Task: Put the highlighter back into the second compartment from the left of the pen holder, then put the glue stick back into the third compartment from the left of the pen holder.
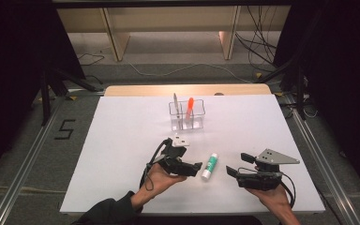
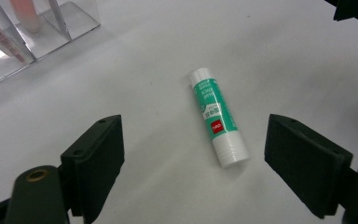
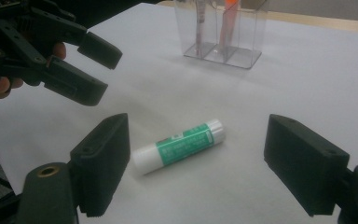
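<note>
A green-and-white glue stick (image 1: 210, 166) lies flat on the white table between my two grippers. My left gripper (image 1: 196, 168) is held just left of it, jaws open and pointing at it. In the left gripper view the glue stick (image 2: 218, 116) lies ahead of the open left gripper (image 2: 193, 140), untouched by the pads. My right gripper (image 1: 238, 165) hovers to the stick's right, also open. In the right gripper view the stick (image 3: 179, 144) lies ahead of the wide-apart jaws, with the left gripper (image 3: 101, 70) beyond it at upper left.
A clear plastic organizer (image 1: 186, 115) stands at the table's middle back, holding an orange pen (image 1: 189, 107) and a grey pen (image 1: 175, 101). The organizer (image 2: 42, 32) appears at the upper left of the left gripper view. The white tabletop (image 1: 122, 140) ends near the person's forearms.
</note>
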A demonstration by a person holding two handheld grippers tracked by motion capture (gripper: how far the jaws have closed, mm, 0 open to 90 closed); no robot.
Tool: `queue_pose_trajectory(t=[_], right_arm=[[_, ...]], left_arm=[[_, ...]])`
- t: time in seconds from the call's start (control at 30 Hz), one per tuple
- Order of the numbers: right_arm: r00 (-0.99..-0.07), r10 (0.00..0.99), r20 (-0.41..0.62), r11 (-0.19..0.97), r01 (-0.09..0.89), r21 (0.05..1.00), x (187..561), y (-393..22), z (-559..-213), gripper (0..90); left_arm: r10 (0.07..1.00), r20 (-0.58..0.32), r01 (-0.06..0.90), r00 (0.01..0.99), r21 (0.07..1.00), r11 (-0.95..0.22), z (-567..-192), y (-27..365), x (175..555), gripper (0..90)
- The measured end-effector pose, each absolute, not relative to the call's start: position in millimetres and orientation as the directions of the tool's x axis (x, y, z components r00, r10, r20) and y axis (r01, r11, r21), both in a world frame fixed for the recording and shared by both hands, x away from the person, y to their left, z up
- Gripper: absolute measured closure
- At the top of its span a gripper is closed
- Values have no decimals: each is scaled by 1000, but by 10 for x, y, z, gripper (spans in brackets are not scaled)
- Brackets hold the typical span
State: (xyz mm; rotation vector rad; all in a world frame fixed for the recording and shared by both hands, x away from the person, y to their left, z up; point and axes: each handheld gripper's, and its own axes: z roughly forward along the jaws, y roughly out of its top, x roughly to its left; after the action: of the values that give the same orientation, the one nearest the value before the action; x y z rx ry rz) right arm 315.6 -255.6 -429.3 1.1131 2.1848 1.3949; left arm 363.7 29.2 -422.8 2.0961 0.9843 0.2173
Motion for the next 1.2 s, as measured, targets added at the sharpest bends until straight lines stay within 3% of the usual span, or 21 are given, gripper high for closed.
queue_pose_trajectory(t=[0.57, 1.2], right_arm=[[-629, 766, 133, 211, 441, 872, 3150, -2597, -4293, 235], [-611, 783, 118, 215, 443, 871, 3145, -2625, -4290, 235]], left_arm=[[705, -189, 593, 684, 706, -387, -4246, 175, 3717, 194], [697, -225, 649, 681, 626, -432, -4384, -155, 3863, 223]])
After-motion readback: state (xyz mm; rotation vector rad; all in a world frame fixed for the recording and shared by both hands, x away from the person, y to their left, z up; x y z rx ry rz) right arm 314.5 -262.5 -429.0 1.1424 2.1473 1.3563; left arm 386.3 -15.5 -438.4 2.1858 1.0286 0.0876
